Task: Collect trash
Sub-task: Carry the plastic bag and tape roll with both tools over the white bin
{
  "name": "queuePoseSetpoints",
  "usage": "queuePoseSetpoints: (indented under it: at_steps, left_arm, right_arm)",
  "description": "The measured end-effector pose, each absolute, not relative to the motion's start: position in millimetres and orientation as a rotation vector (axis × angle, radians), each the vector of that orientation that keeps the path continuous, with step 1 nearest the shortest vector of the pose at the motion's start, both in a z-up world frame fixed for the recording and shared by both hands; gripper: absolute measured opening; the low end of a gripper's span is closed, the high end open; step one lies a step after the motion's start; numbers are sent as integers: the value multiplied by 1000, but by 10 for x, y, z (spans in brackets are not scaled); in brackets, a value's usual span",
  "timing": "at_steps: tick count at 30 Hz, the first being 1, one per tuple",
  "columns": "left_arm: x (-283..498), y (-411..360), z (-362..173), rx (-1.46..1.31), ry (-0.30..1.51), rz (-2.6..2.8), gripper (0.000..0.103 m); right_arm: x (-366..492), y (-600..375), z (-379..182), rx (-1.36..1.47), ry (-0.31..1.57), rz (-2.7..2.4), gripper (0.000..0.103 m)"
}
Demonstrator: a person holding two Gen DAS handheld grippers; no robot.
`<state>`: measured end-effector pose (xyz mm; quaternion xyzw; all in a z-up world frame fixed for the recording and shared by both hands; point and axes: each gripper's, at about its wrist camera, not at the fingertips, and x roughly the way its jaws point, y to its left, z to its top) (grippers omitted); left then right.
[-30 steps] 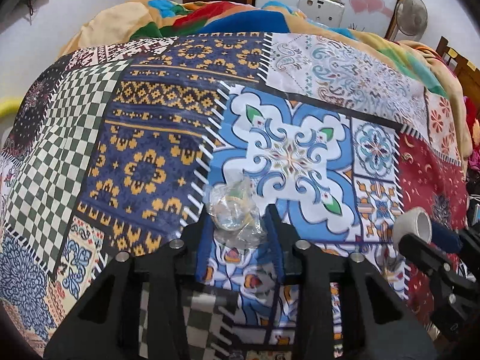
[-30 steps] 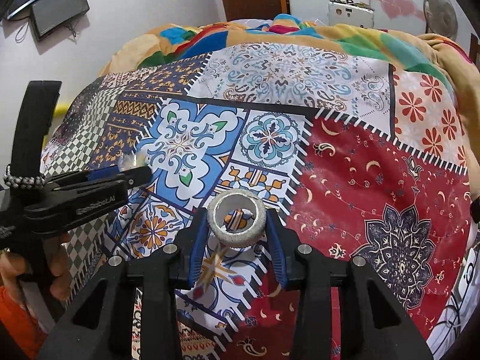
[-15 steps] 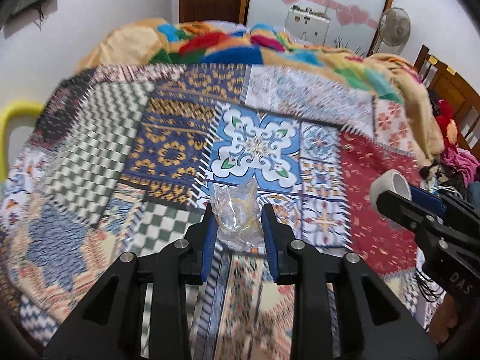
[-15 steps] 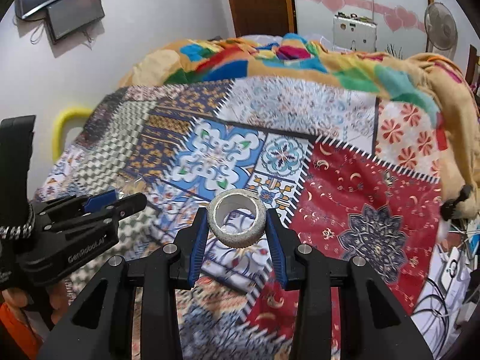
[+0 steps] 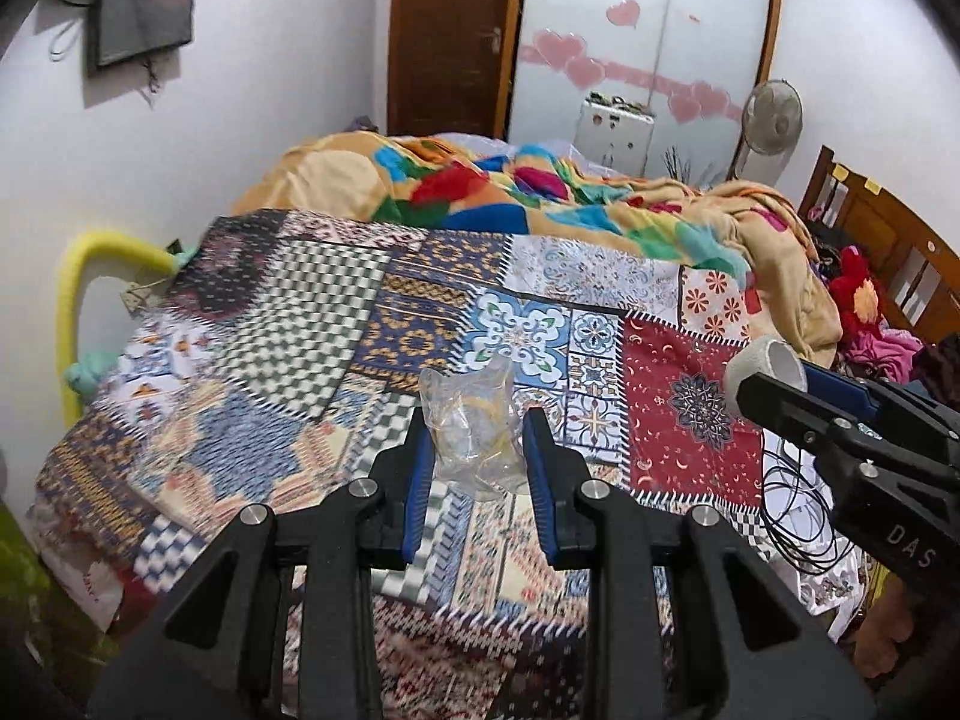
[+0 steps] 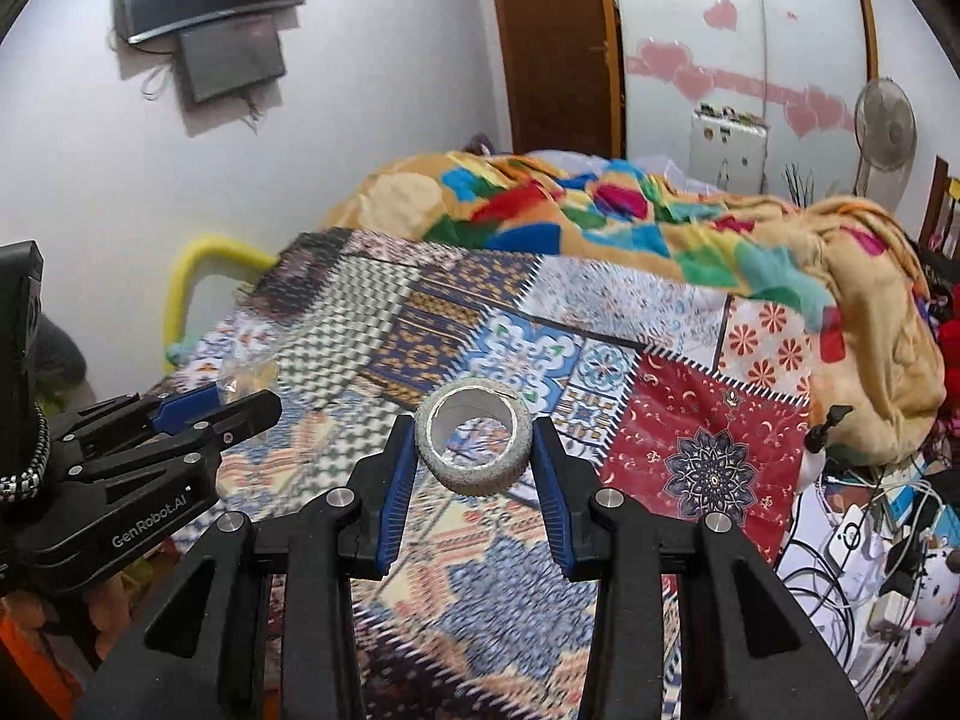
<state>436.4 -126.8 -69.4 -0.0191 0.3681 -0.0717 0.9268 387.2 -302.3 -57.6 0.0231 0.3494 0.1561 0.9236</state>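
Observation:
My left gripper [image 5: 477, 450] is shut on a crumpled clear plastic bag [image 5: 471, 423] with yellow bits inside, held in the air above the patchwork bedspread [image 5: 300, 324]. My right gripper [image 6: 474, 456] is shut on a grey empty tape roll [image 6: 474, 450], also held above the bed. The right gripper and its tape roll [image 5: 762, 360] show at the right of the left wrist view. The left gripper and the bag [image 6: 246, 375] show at the left of the right wrist view.
A bunched orange multicoloured blanket [image 5: 540, 192] lies at the far end of the bed. A yellow foam-covered rail [image 5: 72, 294] stands at the bed's left side. Cables and clutter [image 6: 864, 546] lie off the bed's right side. A fan [image 5: 771, 117] and wardrobe stand behind.
Both grippers have pulled back and up from the bed with the bag and the tape roll still held; the bed now looks farther away and more of the room shows.

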Motion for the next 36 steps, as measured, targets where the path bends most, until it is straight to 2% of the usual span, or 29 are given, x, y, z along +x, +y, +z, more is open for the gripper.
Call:
queuePoseSetpoints:
  at_steps: [17,36]
  left_arm:
    - [2899,-234,-494,-109,699,38,29]
    - [1587,1171,-830,-240,744,336,29]
  right_arm:
    - [2881,-2243,-284,-18,664,504,35]
    - [2142,-823,-609,-163,747,829,35]
